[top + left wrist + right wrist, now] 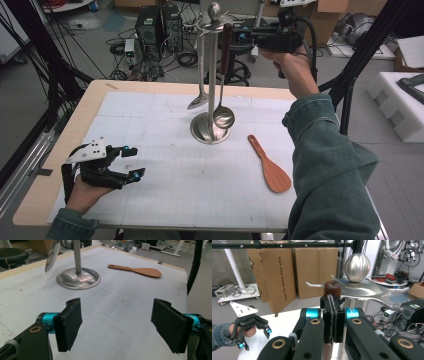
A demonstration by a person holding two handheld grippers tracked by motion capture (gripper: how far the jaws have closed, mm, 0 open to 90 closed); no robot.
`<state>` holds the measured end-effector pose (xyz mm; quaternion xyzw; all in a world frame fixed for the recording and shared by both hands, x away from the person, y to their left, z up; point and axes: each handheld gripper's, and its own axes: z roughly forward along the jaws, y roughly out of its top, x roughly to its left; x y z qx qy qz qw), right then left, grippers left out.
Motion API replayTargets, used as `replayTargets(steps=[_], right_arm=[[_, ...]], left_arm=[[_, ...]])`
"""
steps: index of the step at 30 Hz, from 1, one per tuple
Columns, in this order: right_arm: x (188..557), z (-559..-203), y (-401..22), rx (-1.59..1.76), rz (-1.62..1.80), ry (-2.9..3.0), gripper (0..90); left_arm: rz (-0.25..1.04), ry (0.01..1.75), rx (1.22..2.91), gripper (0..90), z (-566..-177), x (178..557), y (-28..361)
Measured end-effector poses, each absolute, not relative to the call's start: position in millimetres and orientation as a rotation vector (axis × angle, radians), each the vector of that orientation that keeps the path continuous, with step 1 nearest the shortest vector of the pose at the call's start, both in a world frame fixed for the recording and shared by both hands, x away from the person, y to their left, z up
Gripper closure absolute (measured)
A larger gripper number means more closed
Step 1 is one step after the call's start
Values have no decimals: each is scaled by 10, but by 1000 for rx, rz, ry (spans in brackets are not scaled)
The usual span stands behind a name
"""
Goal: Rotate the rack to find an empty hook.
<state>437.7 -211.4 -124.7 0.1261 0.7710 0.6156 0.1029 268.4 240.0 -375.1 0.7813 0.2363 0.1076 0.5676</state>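
A steel utensil stand (212, 75) rises from the middle of the white mat. A metal spoon (198, 100) and a ladle (223, 116) with a dark wooden handle (332, 288) hang on it. My right gripper (235, 36) is raised level at the stand's top. Its jaws are shut pad to pad (333, 307), with the handle's rounded end just beyond their tips. Whether they touch the handle I cannot tell. A wooden spatula (271, 172) lies flat to the right of the stand's base. My left gripper (135, 161) rests open and empty at the mat's left (117, 322).
The stand's round base (78, 278) and the spatula (140, 270) lie ahead of the left jaws. Black frame poles (365, 45) stand to the right of the table, and cardboard boxes (312, 270) stand beyond it. Computers and cables (155, 30) sit on the floor behind.
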Motion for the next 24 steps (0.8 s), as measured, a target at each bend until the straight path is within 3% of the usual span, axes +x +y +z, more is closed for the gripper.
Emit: replayTargets(steps=[24], right_arm=[[4311, -1251, -1874, 335, 1814, 2291, 900]], left_arm=[[250, 552, 1837, 250, -3751, 2680, 2388]])
